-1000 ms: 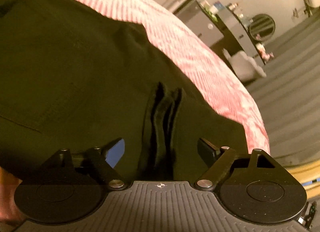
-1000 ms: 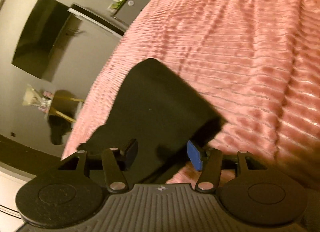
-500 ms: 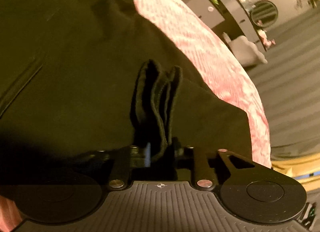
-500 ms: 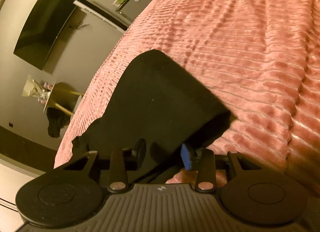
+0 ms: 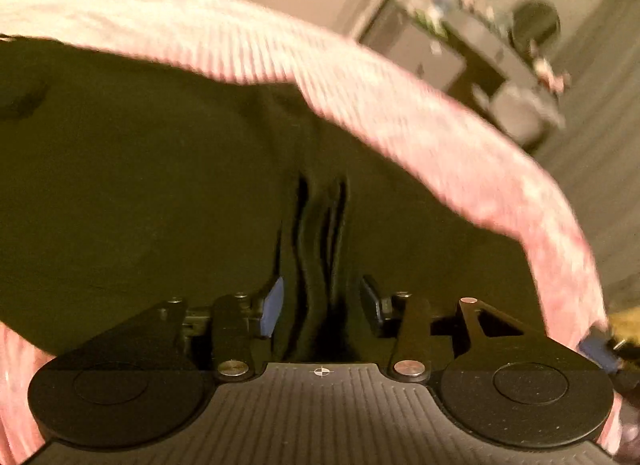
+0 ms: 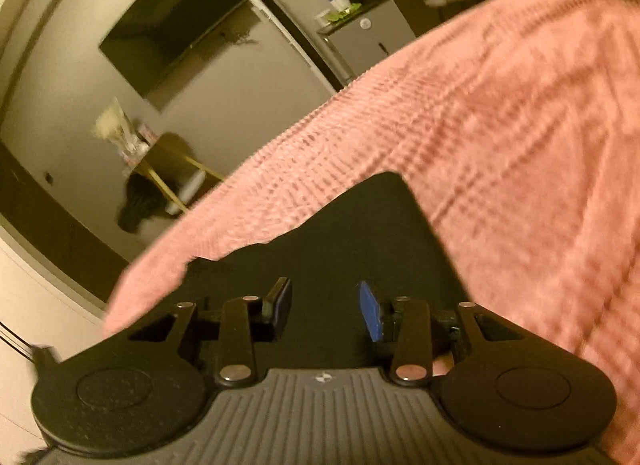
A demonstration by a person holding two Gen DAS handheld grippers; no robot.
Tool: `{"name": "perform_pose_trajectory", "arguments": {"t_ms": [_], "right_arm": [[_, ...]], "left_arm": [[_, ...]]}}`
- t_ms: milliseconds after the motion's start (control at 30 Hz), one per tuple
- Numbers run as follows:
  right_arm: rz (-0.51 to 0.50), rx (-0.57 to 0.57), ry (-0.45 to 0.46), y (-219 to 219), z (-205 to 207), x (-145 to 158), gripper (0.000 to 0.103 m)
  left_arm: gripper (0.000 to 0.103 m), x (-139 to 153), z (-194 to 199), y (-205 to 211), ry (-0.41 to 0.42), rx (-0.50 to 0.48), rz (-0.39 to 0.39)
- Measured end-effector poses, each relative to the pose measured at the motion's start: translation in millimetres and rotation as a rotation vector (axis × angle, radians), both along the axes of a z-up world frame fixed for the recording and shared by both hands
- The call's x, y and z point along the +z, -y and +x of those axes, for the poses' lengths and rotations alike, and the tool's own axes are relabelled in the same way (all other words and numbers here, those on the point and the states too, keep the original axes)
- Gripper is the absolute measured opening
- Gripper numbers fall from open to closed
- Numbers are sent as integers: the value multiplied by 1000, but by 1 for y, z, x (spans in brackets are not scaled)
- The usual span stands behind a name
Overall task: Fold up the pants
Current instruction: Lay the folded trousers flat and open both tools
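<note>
Black pants (image 5: 140, 185) lie spread on a pink ribbed bedcover (image 5: 400, 113). In the left wrist view my left gripper (image 5: 320, 301) sits over a bunch of upright pleats (image 5: 316, 249) in the cloth. Its jaws are opening, and the pleats stand loosely between the pads. In the right wrist view the end of a pant leg (image 6: 372, 233) rises off the bedcover (image 6: 500, 125) towards my right gripper (image 6: 324, 305). Black cloth fills the gap between its narrow-set pads, which hold the leg. Both views are blurred by motion.
The bed's edge curves close by on the right in the left wrist view, with grey floor (image 5: 600, 125) and a dresser with a round mirror (image 5: 532, 21) beyond. The right wrist view shows a wall screen (image 6: 172, 37), a cabinet (image 6: 368, 41) and a small side table (image 6: 168, 169).
The left jaws shut on the pleats half a second ago and have since parted. The right jaws narrowed onto the pant leg and rose with it. Both views tilted up.
</note>
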State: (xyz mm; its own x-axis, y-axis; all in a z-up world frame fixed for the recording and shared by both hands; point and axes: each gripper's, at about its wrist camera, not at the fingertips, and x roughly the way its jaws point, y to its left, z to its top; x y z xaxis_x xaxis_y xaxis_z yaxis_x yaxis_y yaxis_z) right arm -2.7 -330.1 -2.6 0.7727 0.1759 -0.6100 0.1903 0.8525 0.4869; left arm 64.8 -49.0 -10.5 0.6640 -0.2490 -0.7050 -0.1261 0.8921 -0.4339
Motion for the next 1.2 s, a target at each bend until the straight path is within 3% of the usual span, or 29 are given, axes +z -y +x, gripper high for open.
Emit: {"name": "perform_pose_trajectory", "arguments": {"t_ms": [67,200,400,567,633,767,1067,1200], "right_arm": [[-136,19,-30,-13,22,-8,29],[-340,74,-59,-35,67,-33,25],[-507,108,-83,-42,114,-62,23],[-446,53,-79,-19,135,-73,23],[-451,49,-50,-19,131,-77,23],[-480,33,-59,-27,118,-76,26],[-362,-25,-134,-26,80,-64,27],[-216,-71,-147,-18,62,-59,27]], "left_arm": [[56,12,-3,6,78,49,54],[75,15,16,46,103,-57,127],[75,-22,57,87,24,-136,259],[89,-33,72,114,44,-167,379],[94,-34,71,115,43,-167,387],[95,-29,70,114,24,-166,394],[95,-20,51,106,-39,-155,384],[95,-16,32,95,-56,-144,401]]}}
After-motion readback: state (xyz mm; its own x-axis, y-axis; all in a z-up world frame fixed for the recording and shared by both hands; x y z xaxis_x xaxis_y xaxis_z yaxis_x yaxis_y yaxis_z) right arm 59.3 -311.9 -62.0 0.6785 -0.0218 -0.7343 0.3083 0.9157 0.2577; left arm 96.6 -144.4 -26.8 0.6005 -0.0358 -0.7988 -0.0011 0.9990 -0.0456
